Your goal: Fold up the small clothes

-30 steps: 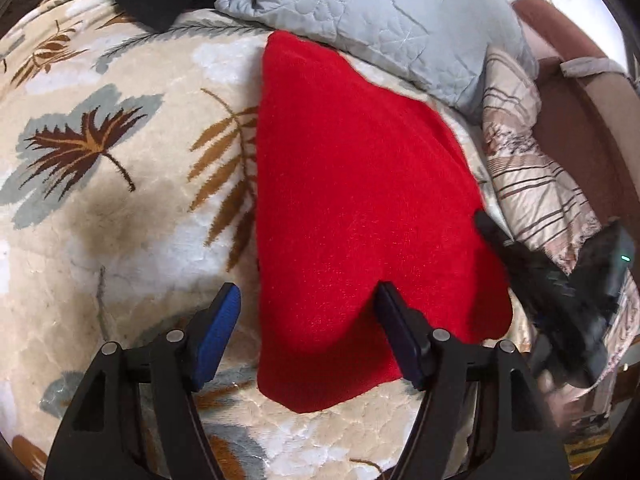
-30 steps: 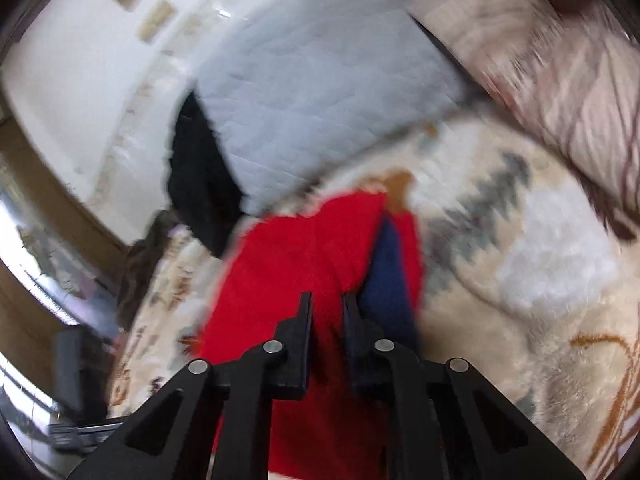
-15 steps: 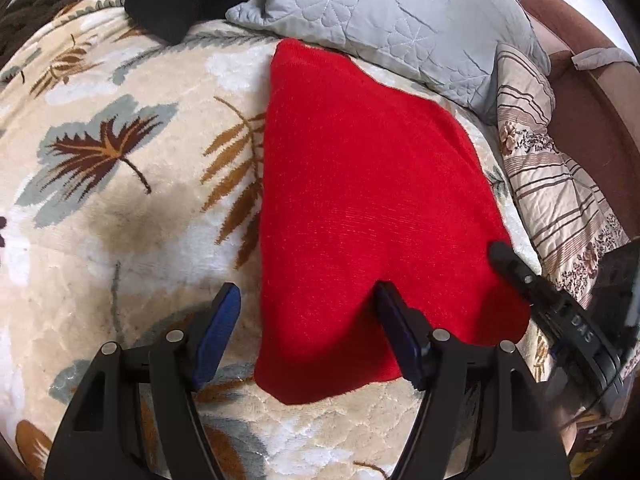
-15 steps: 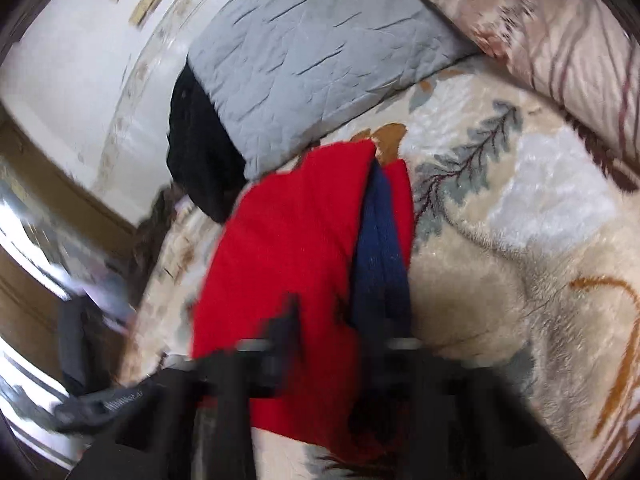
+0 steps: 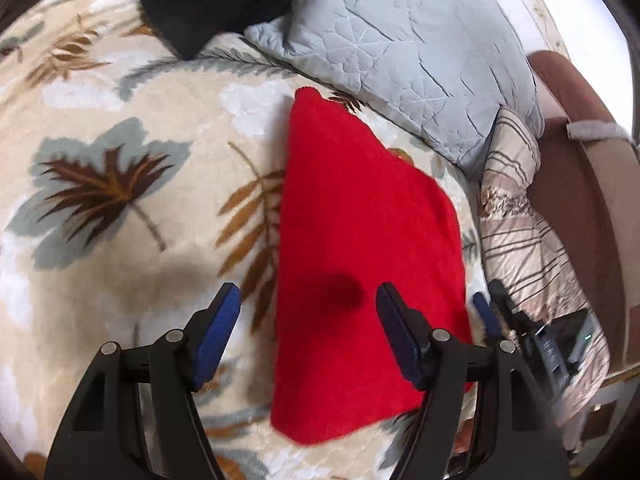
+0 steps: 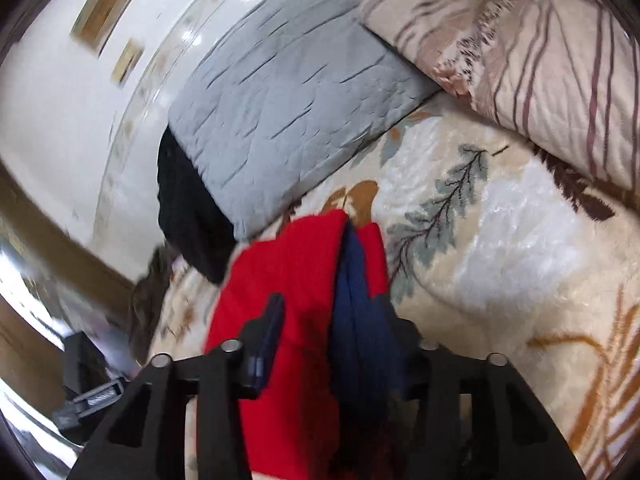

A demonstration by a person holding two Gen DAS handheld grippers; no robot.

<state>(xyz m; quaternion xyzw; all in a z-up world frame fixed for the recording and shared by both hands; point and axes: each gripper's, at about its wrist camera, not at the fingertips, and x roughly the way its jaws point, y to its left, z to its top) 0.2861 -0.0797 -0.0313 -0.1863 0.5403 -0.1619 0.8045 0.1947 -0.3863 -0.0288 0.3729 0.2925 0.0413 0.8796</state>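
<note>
A cream plush blanket printed with grey and brown leaves covers the bed. At its far edge lies a grey quilted pillow, with a black garment heaped just beside it toward the far left corner. A beige pillow with brown stripes rests along the bed's right edge, touching the grey one. Beyond it stands a brown padded headboard. The right wrist view shows a white wall behind the pillows.

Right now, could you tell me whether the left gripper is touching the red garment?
Apart. The left wrist view shows the left gripper open above the red garment, its pads clear of the cloth, and a dark shadow spot on the cloth between them.
</note>
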